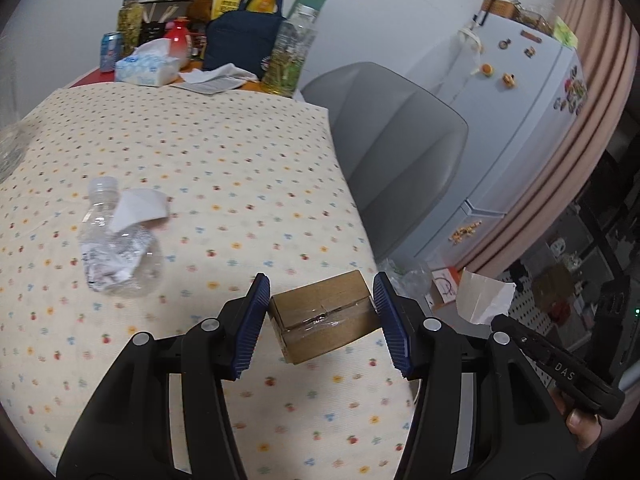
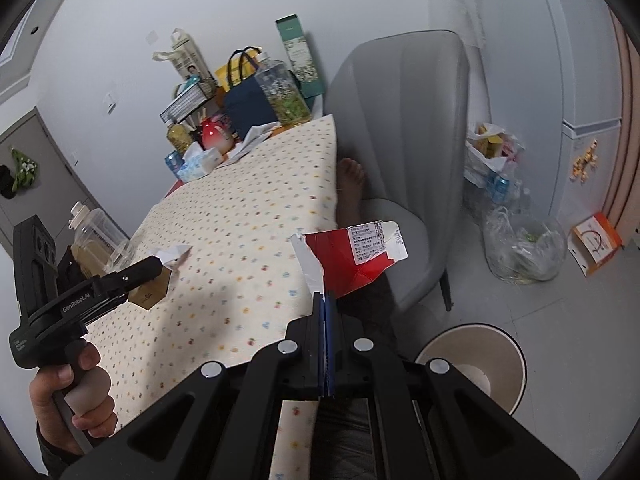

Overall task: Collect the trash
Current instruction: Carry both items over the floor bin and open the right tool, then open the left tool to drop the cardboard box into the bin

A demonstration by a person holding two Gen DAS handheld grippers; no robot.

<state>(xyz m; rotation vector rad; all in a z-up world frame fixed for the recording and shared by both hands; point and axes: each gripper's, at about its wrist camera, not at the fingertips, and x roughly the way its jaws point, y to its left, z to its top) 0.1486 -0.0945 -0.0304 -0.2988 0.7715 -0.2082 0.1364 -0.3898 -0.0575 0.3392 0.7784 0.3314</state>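
- My left gripper (image 1: 322,314) has its 2 blue-padded fingers (image 1: 253,320) pinching a small brown cardboard box (image 1: 324,316) by its 2 ends, its taped seam facing me; the box hangs above the near edge of the worktop (image 1: 224,168).
- My right gripper (image 2: 325,308) has its fingers (image 2: 319,340) pressed together on the torn edge of a flattened red carton piece (image 2: 352,260) with a white printed label; the piece hangs beyond the worktop's edge, toward the grey chair (image 2: 404,152), above my lap.
- A crushed clear plastic bottle (image 1: 116,240) with a loose white label lies on the worktop, left of the box and apart from it.
- At the worktop's far end, against the wall, stand a tissue pack (image 1: 146,66), a navy tote bag (image 1: 244,40) and a clear jar (image 1: 290,54) of green contents.
- A round beige bin (image 2: 476,364) stands open on the floor beside the worktop, below and right of the red piece.
- A clear plastic bag (image 2: 524,244) of rubbish sits on the floor past the chair, near the white fridge (image 1: 532,120).
- My left hand (image 2: 72,400) grips its handle over the worktop's near corner.
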